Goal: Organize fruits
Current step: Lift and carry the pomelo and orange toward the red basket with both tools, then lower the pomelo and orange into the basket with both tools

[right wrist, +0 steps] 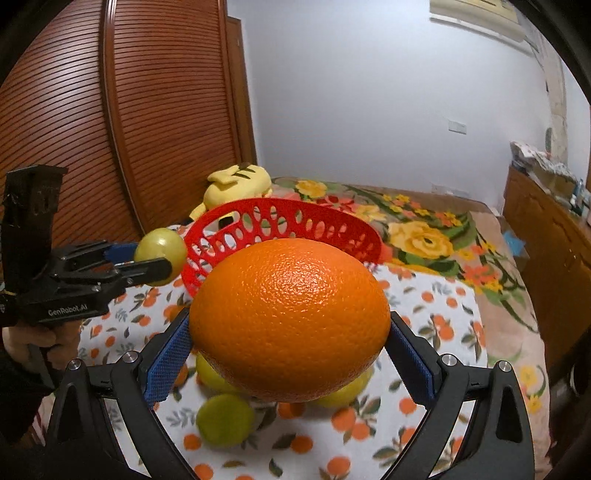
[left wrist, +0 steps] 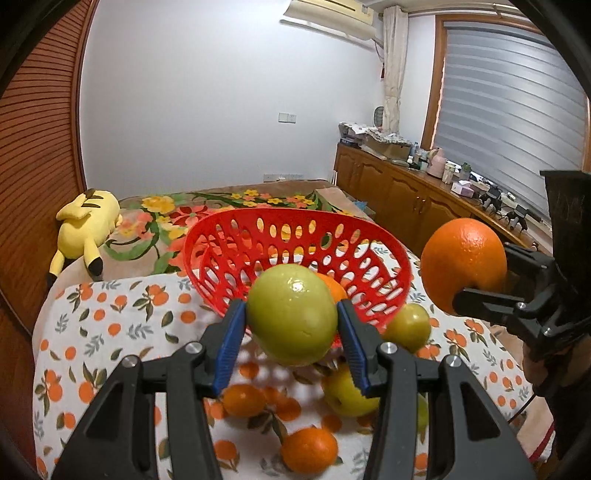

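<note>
Fruit fills both grips: the left hand-held gripper (left wrist: 291, 325) clamps a green apple (left wrist: 291, 314), the right hand-held gripper (right wrist: 290, 339) a large orange (right wrist: 290, 319), both raised above the bed (left wrist: 122, 325) beside the red basket (left wrist: 295, 225) near its far edge.

Ahead of my tools, on the left, a yellow plush toy (left wrist: 85, 229) lies on a flowered blanket (left wrist: 221, 206). Under my tools there is a white cloth with printed oranges (left wrist: 110, 314). To the left stands a brown slatted wardrobe door (right wrist: 147, 110). To the right I see a wooden cabinet (left wrist: 399, 188) with many small items, and a window blind (left wrist: 509, 110) above it. An air conditioner (left wrist: 332, 14) hangs high on the white wall (left wrist: 221, 92).
</note>
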`<move>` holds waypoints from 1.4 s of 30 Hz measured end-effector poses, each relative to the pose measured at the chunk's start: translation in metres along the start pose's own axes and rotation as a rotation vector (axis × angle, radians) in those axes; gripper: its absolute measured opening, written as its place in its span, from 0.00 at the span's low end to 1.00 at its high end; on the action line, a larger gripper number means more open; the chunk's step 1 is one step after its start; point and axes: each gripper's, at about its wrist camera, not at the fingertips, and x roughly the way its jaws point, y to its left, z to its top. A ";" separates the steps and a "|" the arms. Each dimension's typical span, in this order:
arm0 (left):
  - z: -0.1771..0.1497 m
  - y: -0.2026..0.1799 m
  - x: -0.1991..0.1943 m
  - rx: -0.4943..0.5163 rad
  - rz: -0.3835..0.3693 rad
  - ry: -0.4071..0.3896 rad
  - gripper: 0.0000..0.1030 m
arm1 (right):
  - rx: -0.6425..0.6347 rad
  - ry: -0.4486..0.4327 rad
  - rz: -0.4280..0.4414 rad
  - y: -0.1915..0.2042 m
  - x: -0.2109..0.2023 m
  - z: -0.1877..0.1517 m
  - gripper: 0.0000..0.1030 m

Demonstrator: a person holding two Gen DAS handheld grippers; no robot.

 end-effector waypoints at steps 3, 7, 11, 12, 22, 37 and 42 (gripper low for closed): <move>0.007 0.003 0.010 0.007 0.007 0.010 0.47 | -0.012 0.008 0.006 -0.002 0.013 0.009 0.97; 0.014 0.009 0.026 0.012 0.013 0.028 0.47 | -0.029 0.032 0.004 -0.005 0.034 0.018 0.97; 0.019 0.012 0.041 0.011 0.015 0.047 0.47 | -0.036 0.059 0.019 -0.012 0.053 0.025 0.97; 0.019 0.013 0.044 0.012 0.015 0.049 0.47 | -0.039 0.067 0.018 -0.013 0.057 0.028 0.97; 0.028 0.016 0.069 0.026 0.022 0.075 0.47 | -0.090 0.120 -0.002 -0.015 0.092 0.034 0.97; 0.029 0.018 0.084 0.029 0.024 0.094 0.47 | -0.139 0.164 -0.035 -0.014 0.114 0.034 0.97; 0.030 0.020 0.087 0.034 0.027 0.101 0.47 | -0.138 0.164 -0.035 -0.014 0.114 0.035 0.97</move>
